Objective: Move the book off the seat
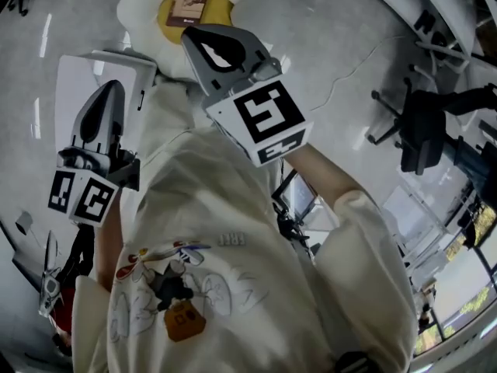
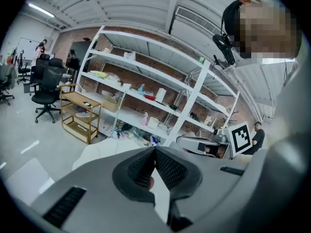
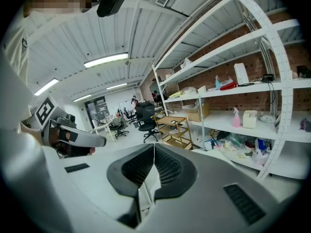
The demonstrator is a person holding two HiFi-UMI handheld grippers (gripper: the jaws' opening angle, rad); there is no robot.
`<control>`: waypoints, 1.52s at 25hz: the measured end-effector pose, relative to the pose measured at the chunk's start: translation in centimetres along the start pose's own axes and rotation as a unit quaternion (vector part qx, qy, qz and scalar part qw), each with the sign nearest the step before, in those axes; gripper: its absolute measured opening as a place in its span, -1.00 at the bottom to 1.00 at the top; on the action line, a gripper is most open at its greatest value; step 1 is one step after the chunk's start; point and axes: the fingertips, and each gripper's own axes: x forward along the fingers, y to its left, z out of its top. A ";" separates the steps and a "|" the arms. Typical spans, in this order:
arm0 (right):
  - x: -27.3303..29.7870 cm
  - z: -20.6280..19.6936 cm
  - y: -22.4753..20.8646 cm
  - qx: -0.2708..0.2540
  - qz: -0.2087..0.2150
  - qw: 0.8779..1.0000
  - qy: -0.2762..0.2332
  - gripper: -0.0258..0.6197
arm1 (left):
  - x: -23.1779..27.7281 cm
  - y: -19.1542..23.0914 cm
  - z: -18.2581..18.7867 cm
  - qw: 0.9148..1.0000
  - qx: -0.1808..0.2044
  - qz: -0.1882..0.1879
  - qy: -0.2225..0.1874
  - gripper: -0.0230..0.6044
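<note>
Up ahead, on what seems a yellow seat point(image 1: 220, 5), lies the book point(image 1: 189, 5), while left tongs point(image 1: 113, 85) and right tongs point(image 1: 190, 34) are closed, empty.

Floor point(image 1: 334, 45): grey, with an open stretch between the seat point(image 1: 140, 6) and the black office chair point(image 1: 423, 134).
Seat top: the book point(image 1: 190, 5) lies on the yellow centre, open from above.
White panel point(image 1: 93, 72): just left of the seat, beside the left tool point(image 1: 109, 99).
Right tool point(image 1: 203, 43): hangs near the seat's near edge.
Shelving rack point(image 2: 160, 91) and wooden trolley point(image 2: 80, 115): line the far side, with an open floor lane before them.
</note>
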 end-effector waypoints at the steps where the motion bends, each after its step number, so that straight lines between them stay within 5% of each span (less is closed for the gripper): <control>1: 0.1 -0.2 -0.3 0.000 -0.004 1.000 -0.002 -0.89 | 0.4 0.2 -0.4 1.000 -0.004 -0.003 0.004 -0.90; 5: 2.2 -1.8 -1.7 0.018 -0.013 1.000 0.001 -0.89 | 2.8 2.3 -1.9 0.998 -0.047 -0.017 0.022 -0.90; 16: 9.4 -9.0 -5.3 0.054 0.008 0.997 0.046 -0.89 | 7.7 9.1 -6.5 0.994 -0.070 -0.007 0.084 -0.90; 38: 20.4 -22.7 -10.3 0.140 -0.037 0.984 0.101 -0.86 | 16.0 20.4 -18.6 0.982 -0.109 -0.004 0.157 -0.90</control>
